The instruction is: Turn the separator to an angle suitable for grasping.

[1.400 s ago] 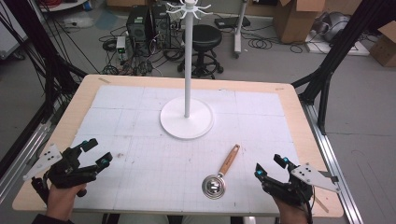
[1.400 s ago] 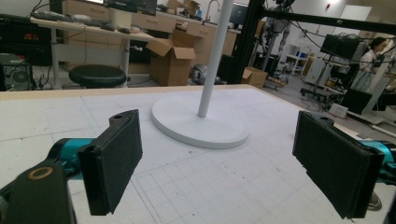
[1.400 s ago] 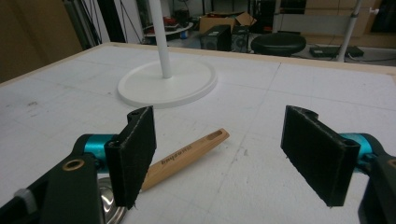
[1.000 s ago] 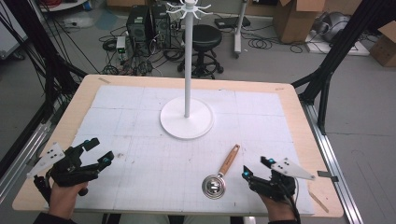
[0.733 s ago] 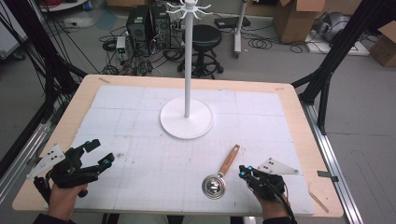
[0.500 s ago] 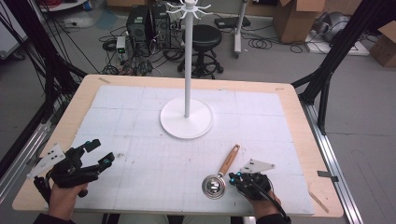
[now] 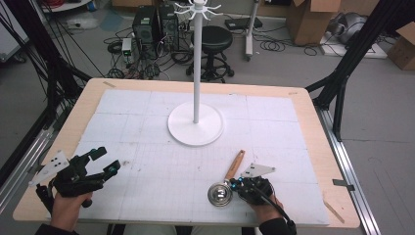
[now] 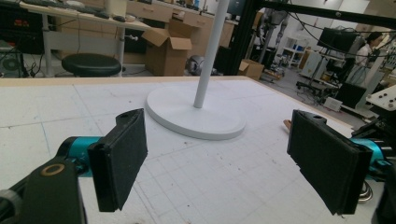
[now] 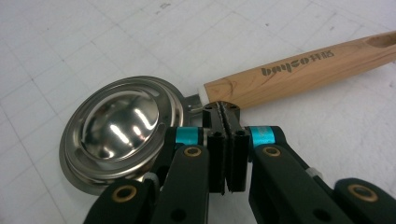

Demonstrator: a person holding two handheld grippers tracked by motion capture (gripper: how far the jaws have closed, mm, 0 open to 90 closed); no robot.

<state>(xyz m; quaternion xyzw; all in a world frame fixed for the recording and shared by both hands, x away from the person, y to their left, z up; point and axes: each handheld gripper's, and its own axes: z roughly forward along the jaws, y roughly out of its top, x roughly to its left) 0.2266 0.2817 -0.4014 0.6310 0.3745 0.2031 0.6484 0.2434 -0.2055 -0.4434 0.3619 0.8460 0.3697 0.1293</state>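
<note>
Left black two-jaw gripper (image 7: 100, 159): jaws wide apart, nothing between, held low over near-left table.
Right black two-jaw gripper (image 7: 238, 185): jaws pressed together, tips low.

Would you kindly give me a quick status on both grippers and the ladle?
Right gripper shut, jaws empty, tips at the ladle's handle neck. Left gripper open, idle at the table's left edge. Ladle flat on the mat, bowl down. White stand well behind, nothing in the way.

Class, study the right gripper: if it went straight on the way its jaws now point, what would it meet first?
Most likely the ladle's wooden handle, near where it joins the steel bowl. The right gripper, jaws shut with nothing between them, points right at that spot; whether it already touches is unclear.
</note>
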